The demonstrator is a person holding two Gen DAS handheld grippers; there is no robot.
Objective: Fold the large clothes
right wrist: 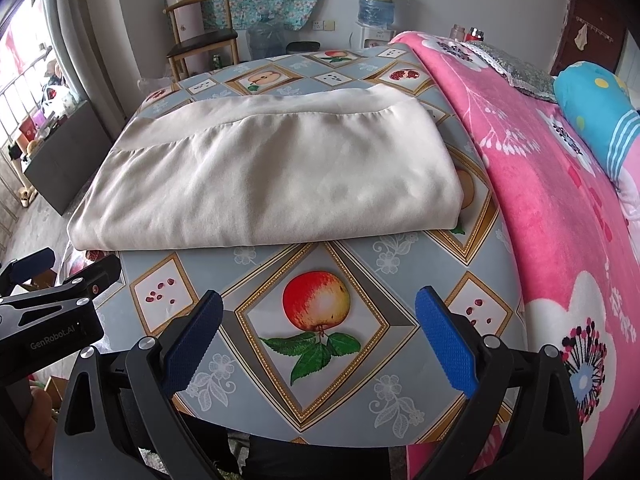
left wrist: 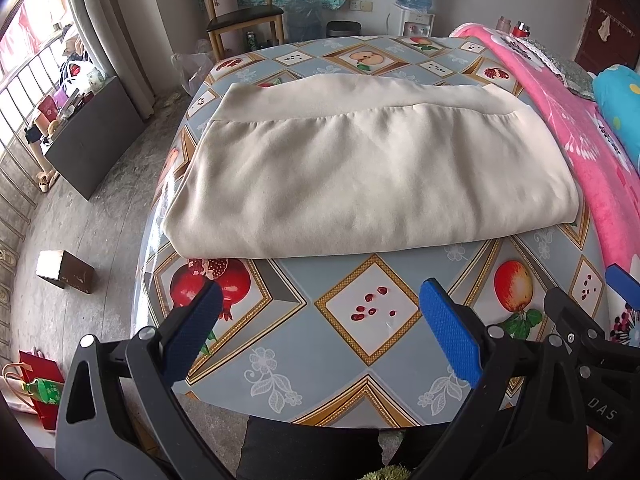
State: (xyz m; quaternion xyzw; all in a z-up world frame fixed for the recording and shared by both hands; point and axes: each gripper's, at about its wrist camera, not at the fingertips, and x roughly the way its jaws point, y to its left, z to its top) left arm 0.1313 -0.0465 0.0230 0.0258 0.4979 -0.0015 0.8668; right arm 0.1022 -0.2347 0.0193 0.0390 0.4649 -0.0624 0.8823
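Spread fingers [left wrist: 448, 332]; cloth [left wrist: 360, 184] lies crosswise.

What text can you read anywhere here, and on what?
"GenRobot.AI": on the left gripper body, right wrist view.
"DAS": on the right gripper body, left wrist view, cut off.
Water bottle label: too blurred.
Pink blanket characters: unreadable.

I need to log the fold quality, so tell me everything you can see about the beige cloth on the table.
The beige cloth is a plain, smooth, soft-looking fabric, folded into a wide flat rectangle of several layers. A hemmed band crosses it near the far edge, with a lower layer showing beyond. It has only faint wrinkles. It lies flat on the fruit-patterned table cover, its left corner at the table's edge. Neither gripper touches it.
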